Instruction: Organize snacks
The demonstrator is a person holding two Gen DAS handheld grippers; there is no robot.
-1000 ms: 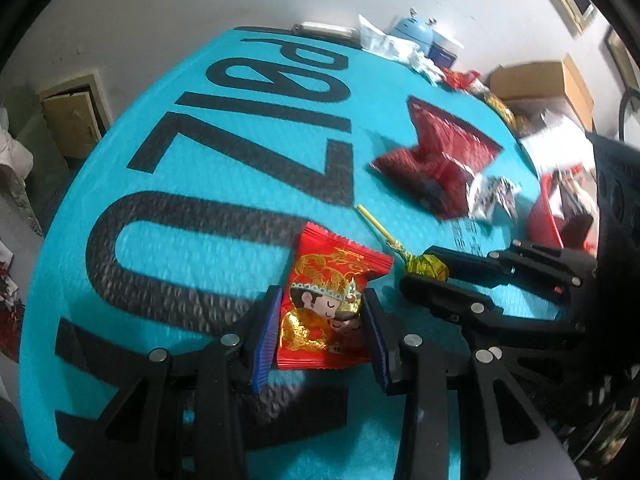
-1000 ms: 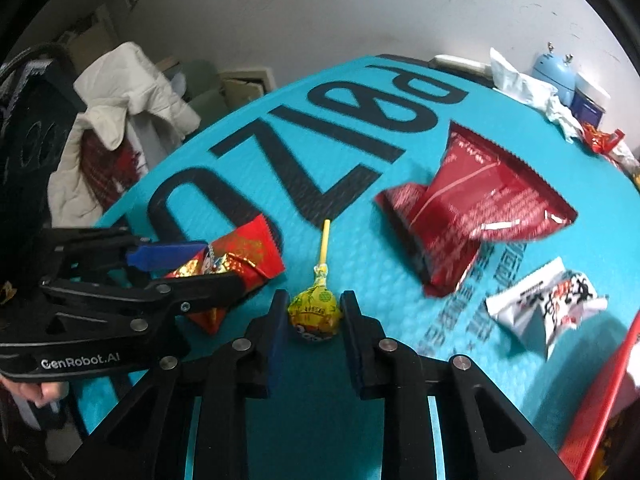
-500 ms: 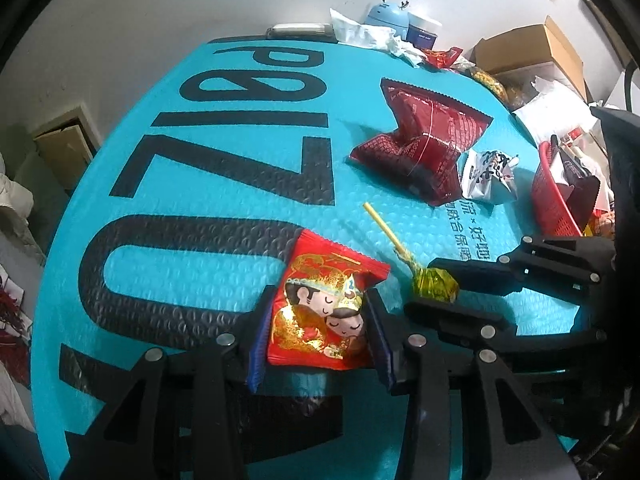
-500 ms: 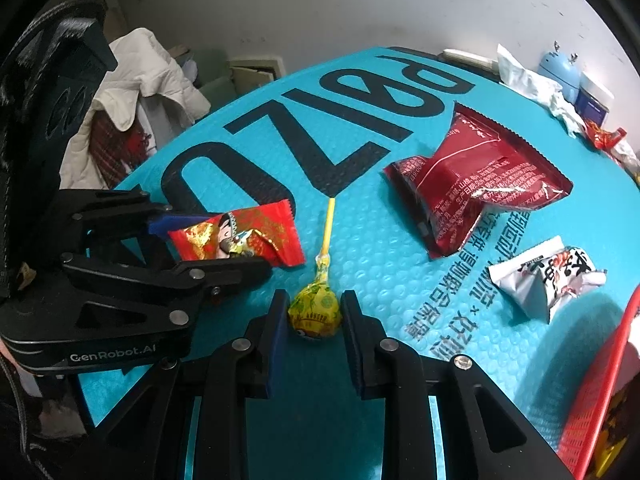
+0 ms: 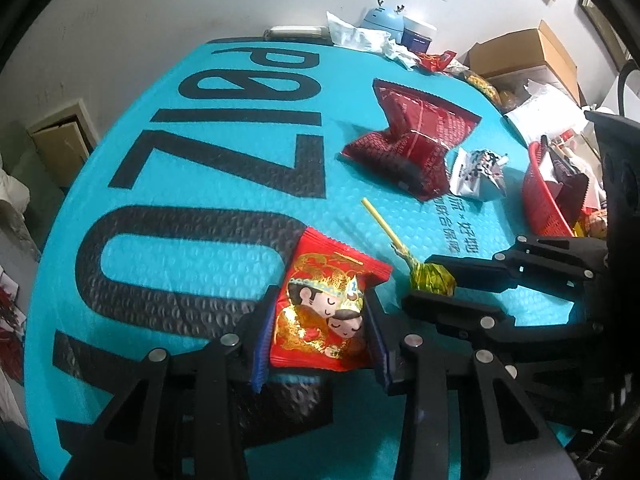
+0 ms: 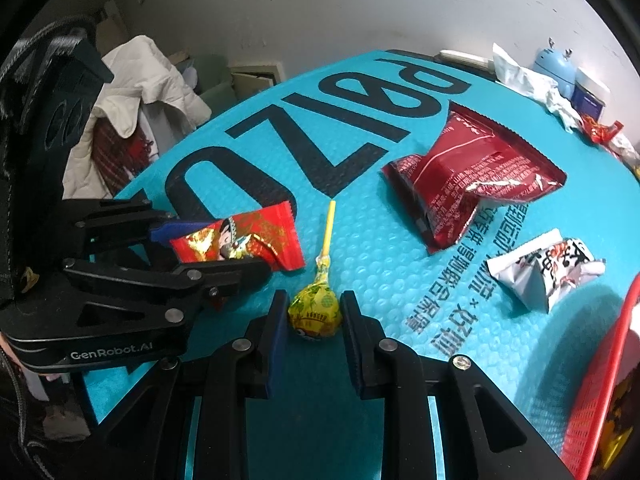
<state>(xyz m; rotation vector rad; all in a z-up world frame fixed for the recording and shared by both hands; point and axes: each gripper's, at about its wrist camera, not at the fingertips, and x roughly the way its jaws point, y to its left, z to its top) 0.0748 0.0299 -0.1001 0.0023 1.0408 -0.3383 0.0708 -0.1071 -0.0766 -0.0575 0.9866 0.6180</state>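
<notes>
Left hand-held gripper [image 5: 320,334] had just squeezed tighter on the red candy packet [image 5: 326,312]; right hand-held gripper [image 6: 314,320] clenched the yellow lollipop [image 6: 315,312] on the teal surface [image 6: 360,272].

On my left gripper [image 6: 224,248] I read "GenRobot.AI" in white. The teal mat [image 6: 360,264] bears huge black letters, upside down to me, and small Chinese print I can't make out.
</notes>
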